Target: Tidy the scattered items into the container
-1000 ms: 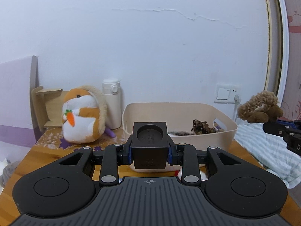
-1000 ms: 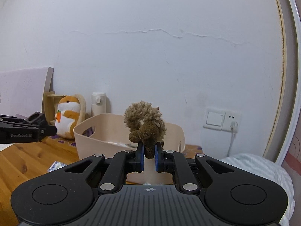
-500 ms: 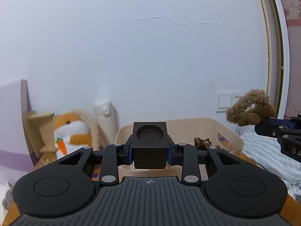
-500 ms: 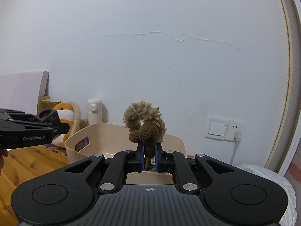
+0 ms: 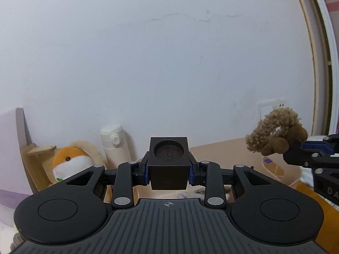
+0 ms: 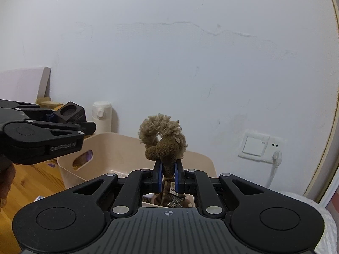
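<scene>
My left gripper point(image 5: 168, 175) is shut on a black cube point(image 5: 168, 165) with a round hollow in its top face, held in the air above the beige bin point(image 5: 239, 154). From the right wrist view, the same left gripper point(image 6: 70, 122) and black cube point(image 6: 72, 113) sit at the left, over the bin's near-left corner. My right gripper point(image 6: 168, 178) is shut on a brown curly plush toy point(image 6: 164, 141), above the beige bin point(image 6: 118, 150). In the left wrist view that plush toy point(image 5: 275, 133) hangs at the right, with the right gripper point(image 5: 300, 148) behind it.
An orange-and-white hamster plush point(image 5: 72, 160), a white flask point(image 5: 115, 144) and a small wooden stand point(image 5: 36, 158) stand against the wall left of the bin. A wall switch and socket point(image 6: 261, 146) lie to the right. Dark items point(image 6: 171, 199) lie inside the bin. The wooden tabletop point(image 6: 27, 182) shows at lower left.
Both grippers have moved forward toward the wall and over the bin, each keeping its load. The bin and hamster plush have dropped lower in both views.
</scene>
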`<state>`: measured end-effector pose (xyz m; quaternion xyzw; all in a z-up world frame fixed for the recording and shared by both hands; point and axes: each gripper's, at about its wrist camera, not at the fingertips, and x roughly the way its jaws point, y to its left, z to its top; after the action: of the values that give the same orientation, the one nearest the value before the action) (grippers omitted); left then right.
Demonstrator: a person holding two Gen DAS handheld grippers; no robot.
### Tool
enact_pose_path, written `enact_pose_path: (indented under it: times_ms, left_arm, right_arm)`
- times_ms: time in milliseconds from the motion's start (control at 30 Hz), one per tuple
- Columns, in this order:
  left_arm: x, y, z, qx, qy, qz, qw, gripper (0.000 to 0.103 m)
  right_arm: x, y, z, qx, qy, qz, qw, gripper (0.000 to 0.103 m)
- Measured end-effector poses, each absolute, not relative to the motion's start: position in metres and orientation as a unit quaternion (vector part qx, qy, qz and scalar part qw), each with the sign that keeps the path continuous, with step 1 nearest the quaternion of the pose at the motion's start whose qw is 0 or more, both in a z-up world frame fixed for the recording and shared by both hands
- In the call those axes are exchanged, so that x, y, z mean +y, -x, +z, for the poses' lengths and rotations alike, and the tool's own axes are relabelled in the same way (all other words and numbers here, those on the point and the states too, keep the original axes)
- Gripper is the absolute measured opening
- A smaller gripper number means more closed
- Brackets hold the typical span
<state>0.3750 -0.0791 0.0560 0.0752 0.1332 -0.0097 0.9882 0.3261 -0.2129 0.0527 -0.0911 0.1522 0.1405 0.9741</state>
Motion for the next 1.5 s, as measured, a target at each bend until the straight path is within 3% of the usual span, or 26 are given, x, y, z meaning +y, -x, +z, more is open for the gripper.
enact_pose_path:
  times_ms: [533, 833, 867, 900, 967, 1033, 1200, 1500]
  left_arm:
    - [-0.076, -0.462, 0.010, 0.310, -0.036, -0.042, 0.949, 0.032]
    - [-0.075, -0.461, -0.004, 0.331, -0.064, -0.039, 0.941, 0.034]
    - [-0.075, -0.461, -0.004, 0.330, -0.067, -0.042, 0.941, 0.038]
    - [-0.077, -0.460, -0.003, 0.329, -0.070, -0.044, 0.941, 0.042]
    - [-0.079, -0.455, 0.002, 0.318, -0.073, -0.040, 0.944, 0.059]
    - [-0.079, -0.447, 0.008, 0.304, -0.074, -0.040, 0.949, 0.069]
    - [-0.080, -0.426, 0.023, 0.274, -0.085, -0.034, 0.957, 0.074]
    - [-0.076, -0.374, 0.041, 0.251, -0.107, -0.011, 0.962, 0.080]
  right_arm:
    - [-0.201, -0.386, 0.014, 0.237, 0.103, 0.134, 0.957, 0.009]
    - [-0.198, -0.386, 0.013, 0.255, 0.113, 0.133, 0.951, 0.012]
    - [-0.196, -0.384, 0.013, 0.252, 0.125, 0.129, 0.951, 0.026]
    - [-0.195, -0.384, 0.014, 0.250, 0.132, 0.126, 0.951, 0.033]
    - [-0.197, -0.381, 0.016, 0.246, 0.129, 0.125, 0.953, 0.042]
    - [-0.200, -0.378, 0.018, 0.242, 0.115, 0.129, 0.955, 0.049]
    - [-0.210, -0.365, 0.031, 0.216, 0.085, 0.123, 0.965, 0.071]
    - [-0.242, -0.302, 0.043, 0.161, 0.039, 0.121, 0.979, 0.095]
